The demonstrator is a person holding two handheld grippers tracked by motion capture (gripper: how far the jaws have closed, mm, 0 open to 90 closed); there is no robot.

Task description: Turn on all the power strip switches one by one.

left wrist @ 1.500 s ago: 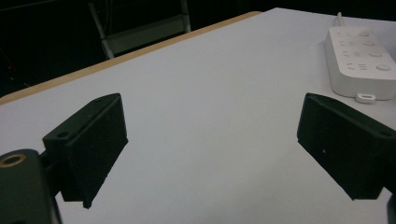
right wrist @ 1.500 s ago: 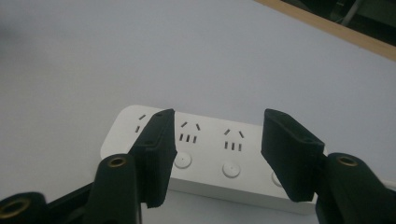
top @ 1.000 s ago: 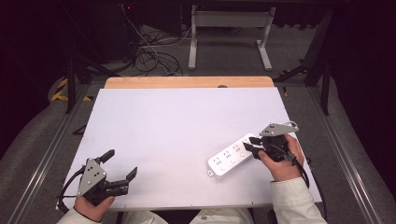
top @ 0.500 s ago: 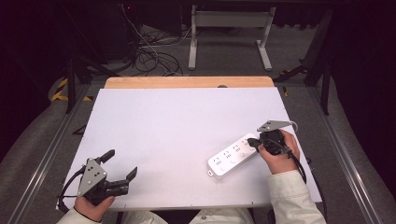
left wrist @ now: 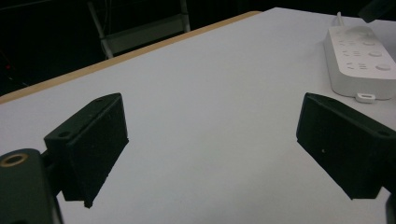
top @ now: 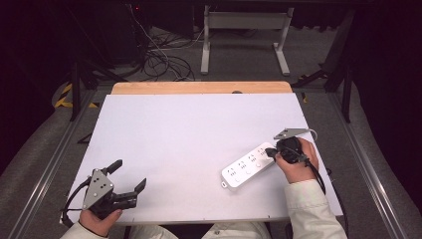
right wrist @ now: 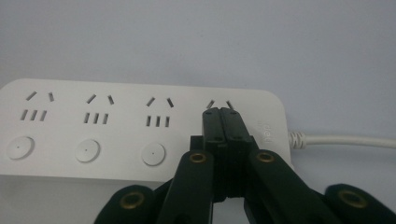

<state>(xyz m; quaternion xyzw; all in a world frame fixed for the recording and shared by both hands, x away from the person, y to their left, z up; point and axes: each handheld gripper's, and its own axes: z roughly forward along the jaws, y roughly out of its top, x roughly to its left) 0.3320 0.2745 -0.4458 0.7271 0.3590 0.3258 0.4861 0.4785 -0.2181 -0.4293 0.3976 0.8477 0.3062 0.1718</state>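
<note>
the left gripper (top: pixel 130 175) sits at about seven o'clock on the table, held in the left hand (top: pixel 99 216), its two black jaws spread wide apart and pointing toward two o'clock, nothing between them. in the left gripper view the jaws stand far apart at either side. the right gripper (top: pixel 271 152) is at about four o'clock, gripped by the right hand (top: pixel 293 162), whose pale sleeve (top: pixel 311 211) comes up from the bottom edge. it points toward nine o'clock. in the right gripper view its jaws are pressed flat together, tips down low.
</note>
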